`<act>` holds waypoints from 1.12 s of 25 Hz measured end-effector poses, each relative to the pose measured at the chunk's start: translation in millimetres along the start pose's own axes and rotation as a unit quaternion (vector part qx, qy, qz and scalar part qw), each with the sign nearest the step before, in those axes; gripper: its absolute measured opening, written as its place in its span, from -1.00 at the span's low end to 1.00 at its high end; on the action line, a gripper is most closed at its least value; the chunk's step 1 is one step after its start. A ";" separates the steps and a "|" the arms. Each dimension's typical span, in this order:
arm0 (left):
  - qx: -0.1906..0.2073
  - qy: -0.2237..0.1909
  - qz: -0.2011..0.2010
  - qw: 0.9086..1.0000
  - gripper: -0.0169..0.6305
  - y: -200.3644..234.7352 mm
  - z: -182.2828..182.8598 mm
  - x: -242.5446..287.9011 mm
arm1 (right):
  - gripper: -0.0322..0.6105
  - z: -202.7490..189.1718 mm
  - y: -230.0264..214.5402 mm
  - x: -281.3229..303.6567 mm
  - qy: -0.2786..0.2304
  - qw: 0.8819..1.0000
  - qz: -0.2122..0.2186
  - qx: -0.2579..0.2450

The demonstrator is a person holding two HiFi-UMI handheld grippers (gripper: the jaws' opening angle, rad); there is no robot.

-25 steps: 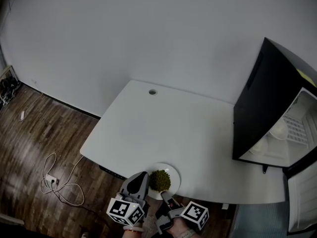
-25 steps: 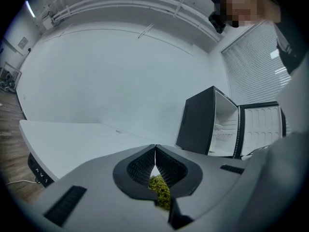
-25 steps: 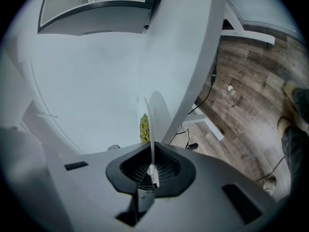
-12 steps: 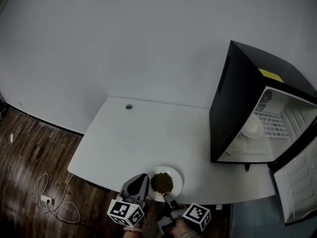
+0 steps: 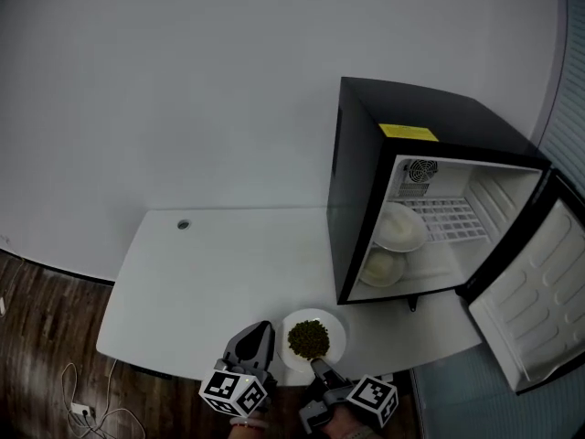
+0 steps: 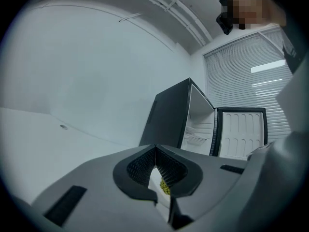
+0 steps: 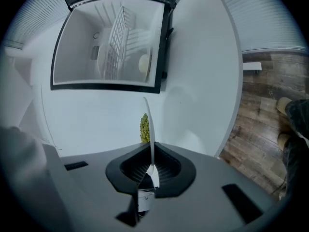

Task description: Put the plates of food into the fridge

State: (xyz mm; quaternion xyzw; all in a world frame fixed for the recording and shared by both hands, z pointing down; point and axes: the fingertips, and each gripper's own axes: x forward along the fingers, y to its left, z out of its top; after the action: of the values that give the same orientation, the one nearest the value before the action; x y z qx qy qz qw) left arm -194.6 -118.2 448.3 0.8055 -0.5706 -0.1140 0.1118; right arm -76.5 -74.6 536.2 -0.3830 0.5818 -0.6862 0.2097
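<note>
**Plate of green food held at the table edge, fridge open**

A big white wall (image 5: 183, 80) fills the back. Below it is a dark wood floor (image 5: 37, 337). A white table (image 5: 210, 263) stands against the wall. A black fridge (image 5: 355, 190) sits on the right end of the table. Its door (image 5: 539, 300) hangs wide open to the right. Inside, one white dish (image 5: 399, 227) sits on the wire shelf. A second dish (image 5: 382, 267) sits under it on the bottom of the fridge.

A small white plate (image 5: 336, 335) is at the near edge of the table, in front of the fridge and a little to its left. It is well apart from the open fridge. A heap of green food (image 5: 309, 338) lies in the middle of the plate.

The left gripper (image 5: 267, 329) is clenched on the left rim of the plate. The right gripper (image 5: 317, 366) pinches the near rim tight, and the thin white edge sticks up from between its jaws.
</note>
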 end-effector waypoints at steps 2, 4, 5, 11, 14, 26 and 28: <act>0.000 0.002 -0.014 1.000 -0.92 -11.8 -4.3 16.2 | -0.85 19.2 -0.3 -7.7 -0.018 1.000 0.000 0.004; -0.003 0.004 -0.025 1.000 -0.92 -22.2 -9.0 31.4 | -0.85 38.3 -0.8 -14.8 -0.035 0.999 0.000 0.007; -0.004 0.005 -0.029 1.000 -0.92 -26.8 -11.1 38.2 | -0.85 47.4 -0.9 -18.0 -0.043 0.999 0.001 0.009; -0.010 0.010 -0.042 0.999 -0.92 -49.6 -21.3 73.3 | -0.85 97.0 -2.3 -36.4 -0.085 0.996 0.003 0.020; -0.008 0.012 -0.045 0.999 -0.92 -56.7 -22.6 90.5 | -0.85 118.7 -0.7 -43.2 -0.102 0.994 0.003 0.025; -0.002 0.010 -0.034 0.999 -0.92 -69.0 -29.4 142.6 | -0.85 194.0 -2.3 -56.1 -0.149 0.988 0.000 0.038; 0.000 0.008 -0.028 1.000 -0.92 -67.9 -29.3 148.2 | -0.85 205.3 -1.6 -56.7 -0.155 0.987 0.000 0.040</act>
State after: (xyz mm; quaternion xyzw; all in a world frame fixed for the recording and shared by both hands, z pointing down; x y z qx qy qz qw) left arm -77.0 -234.8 446.7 0.8221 -0.5468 -0.1106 0.1135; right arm 116.8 -163.6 527.9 -0.4761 0.5143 -0.6413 0.3124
